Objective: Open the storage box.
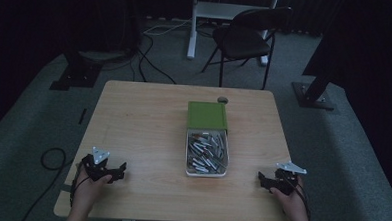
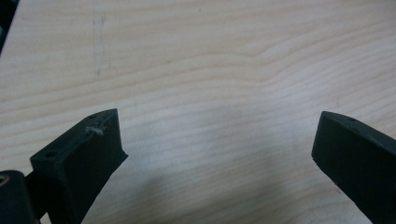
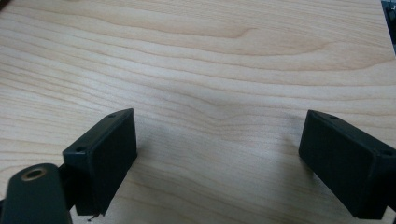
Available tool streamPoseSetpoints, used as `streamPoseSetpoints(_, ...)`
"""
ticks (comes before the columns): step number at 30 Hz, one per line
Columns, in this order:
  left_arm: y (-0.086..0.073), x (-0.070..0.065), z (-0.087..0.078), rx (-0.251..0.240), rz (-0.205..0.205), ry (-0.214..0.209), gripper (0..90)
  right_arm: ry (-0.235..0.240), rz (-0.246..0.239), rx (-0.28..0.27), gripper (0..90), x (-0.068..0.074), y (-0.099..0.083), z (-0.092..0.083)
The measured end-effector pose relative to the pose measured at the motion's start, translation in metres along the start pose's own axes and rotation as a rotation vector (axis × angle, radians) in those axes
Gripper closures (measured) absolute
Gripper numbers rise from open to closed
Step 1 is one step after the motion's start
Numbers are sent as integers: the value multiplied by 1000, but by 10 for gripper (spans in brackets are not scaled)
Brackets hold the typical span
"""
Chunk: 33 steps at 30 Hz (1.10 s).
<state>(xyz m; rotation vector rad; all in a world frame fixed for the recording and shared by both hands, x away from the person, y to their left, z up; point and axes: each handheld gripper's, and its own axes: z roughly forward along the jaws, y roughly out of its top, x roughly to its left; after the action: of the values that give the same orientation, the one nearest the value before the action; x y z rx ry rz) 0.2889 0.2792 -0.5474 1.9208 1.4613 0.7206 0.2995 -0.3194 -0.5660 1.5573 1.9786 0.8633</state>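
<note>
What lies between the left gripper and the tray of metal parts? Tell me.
Nothing: in the high view, bare wood of the table separates the left gripper from the white tray. The left gripper view shows its open jaws over bare tabletop.

Matt pale-wood table (image 1: 147, 138) (visible grain)

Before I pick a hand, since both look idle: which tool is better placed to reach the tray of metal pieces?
Right, narrowly. The right tool sits nearer the tray than the left tool; both are open and empty.
</note>
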Motion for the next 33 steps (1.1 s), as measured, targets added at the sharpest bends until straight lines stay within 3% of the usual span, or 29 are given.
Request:
streamPoseSetpoints(18, -8, 7, 9, 65, -12, 18, 26, 6, -7, 0, 108, 0, 2, 2)
streamPoseSetpoints(22, -8, 8, 10, 70, -30, 29, 27, 6, -7, 0, 109, 0, 2, 2)
streamPoseSetpoints(25, -7, 8, 11, 82, -77, 18, 27, 8, -8, 0, 108, 0, 2, 2)
streamPoseSetpoints(33, -7, 7, 11, 81, -89, 28, 25, 8, -8, 1, 108, 0, 2, 2)
